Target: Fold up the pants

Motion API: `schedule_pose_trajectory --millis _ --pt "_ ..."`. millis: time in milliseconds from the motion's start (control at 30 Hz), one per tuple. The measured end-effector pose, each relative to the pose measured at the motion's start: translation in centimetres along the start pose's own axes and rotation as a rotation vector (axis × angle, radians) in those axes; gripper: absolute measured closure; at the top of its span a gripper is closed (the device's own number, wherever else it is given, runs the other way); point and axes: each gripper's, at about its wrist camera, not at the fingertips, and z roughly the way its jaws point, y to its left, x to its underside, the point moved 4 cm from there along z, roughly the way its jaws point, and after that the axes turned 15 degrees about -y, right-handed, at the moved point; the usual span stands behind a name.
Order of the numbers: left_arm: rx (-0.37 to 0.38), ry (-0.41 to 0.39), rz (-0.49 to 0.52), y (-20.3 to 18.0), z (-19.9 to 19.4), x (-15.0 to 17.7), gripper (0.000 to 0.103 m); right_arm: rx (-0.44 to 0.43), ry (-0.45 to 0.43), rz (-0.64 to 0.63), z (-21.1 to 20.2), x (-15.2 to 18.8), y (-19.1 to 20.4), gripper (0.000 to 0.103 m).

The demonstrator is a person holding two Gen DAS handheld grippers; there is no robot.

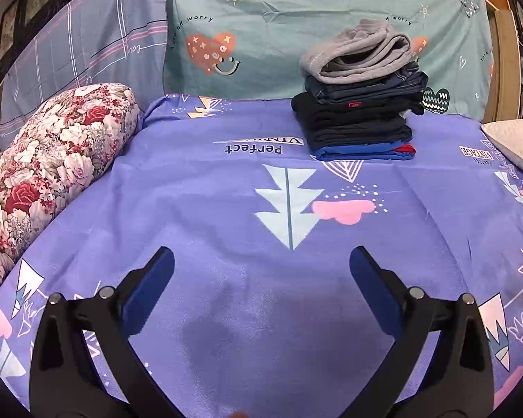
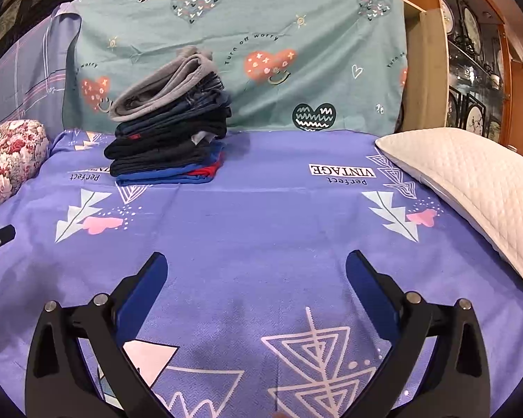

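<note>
Pile of pants (image 1: 361, 90) sits at far edge of bed sheet (image 1: 226, 209), grey pair (image 1: 355, 52) on top, rumpled. Left gripper (image 1: 261, 268) spread wide, holds nothing, low over near edge. Right gripper (image 2: 256, 271) same. White pillow (image 2: 470, 181) at right edge. Best next: reach far, pinch grey pair by waistband, pull to flat middle.

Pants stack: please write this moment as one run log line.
left gripper: open, empty | right gripper: open, empty | pants stack: folded, grey pair on top | purple sheet: no pants laid out
</note>
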Motion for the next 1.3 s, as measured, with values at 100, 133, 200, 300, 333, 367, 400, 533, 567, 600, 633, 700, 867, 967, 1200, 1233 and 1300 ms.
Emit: schedule_pose_trajectory --millis 100,133,200,300,333,367,400,533,567,600,633,700,867,967,1200,1233,1300 --pt "0.006 0.002 -0.003 0.1 0.0 0.0 0.002 -0.016 -0.004 -0.008 -0.1 -0.1 0.1 0.001" --pt "0.006 0.003 -0.004 0.1 0.0 0.0 0.002 -0.020 -0.001 -0.011 -0.1 -0.1 0.2 0.001" --pt "0.003 0.006 -0.003 0.2 0.1 0.1 0.002 -0.021 0.004 -0.013 0.1 -0.1 0.1 0.001" --pt "0.001 0.014 0.001 0.2 0.3 0.1 0.002 -0.023 0.010 -0.008 0.1 0.0 0.0 0.001" --pt "0.000 0.016 0.005 0.1 0.3 0.2 0.002 -0.024 0.012 -0.008 0.2 0.0 0.0 0.001" --pt "0.000 0.016 0.008 0.0 0.3 0.2 0.002 -0.023 0.014 -0.007 0.2 0.0 0.0 0.001" --pt "0.000 0.016 0.009 0.0 0.2 0.2 0.002 -0.024 0.016 -0.007 0.2 0.0 0.0 0.001" --pt "0.004 0.015 0.013 -0.1 0.3 0.2 0.002 -0.030 0.025 -0.011 0.3 0.0 0.1 0.001" --pt "0.005 0.017 0.015 -0.2 0.3 0.3 0.002 -0.028 0.028 -0.012 0.4 0.0 0.1 0.001" --pt "0.005 0.018 0.017 -0.2 0.3 0.3 0.002 -0.026 0.034 -0.012 0.5 0.1 0.1 0.001" --pt "0.003 0.019 0.021 -0.3 0.3 0.3 0.002 -0.028 0.043 -0.009 0.6 0.2 0.1 0.001" --pt "0.003 0.019 0.025 -0.4 0.3 0.3 0.002 -0.040 0.070 -0.003 0.9 0.4 0.1 0.001" --pt "0.005 0.024 0.022 -0.4 0.4 0.4 0.002 -0.040 0.071 0.001 0.8 0.5 0.2 0.001" --pt "0.012 0.030 0.022 -0.4 0.4 0.4 0.002 -0.041 0.069 0.002 0.8 0.5 0.2 0.001" --pt "0.013 0.030 0.027 -0.6 0.3 0.5 0.002 -0.043 0.066 0.003 0.7 0.5 0.3 0.001" --pt "0.012 0.030 0.027 -0.6 0.3 0.5 0.002 -0.044 0.067 0.002 0.7 0.5 0.3 0.001" --pt "0.010 0.029 0.029 -0.5 0.4 0.5 0.002 -0.044 0.068 0.003 0.7 0.5 0.3 0.001"
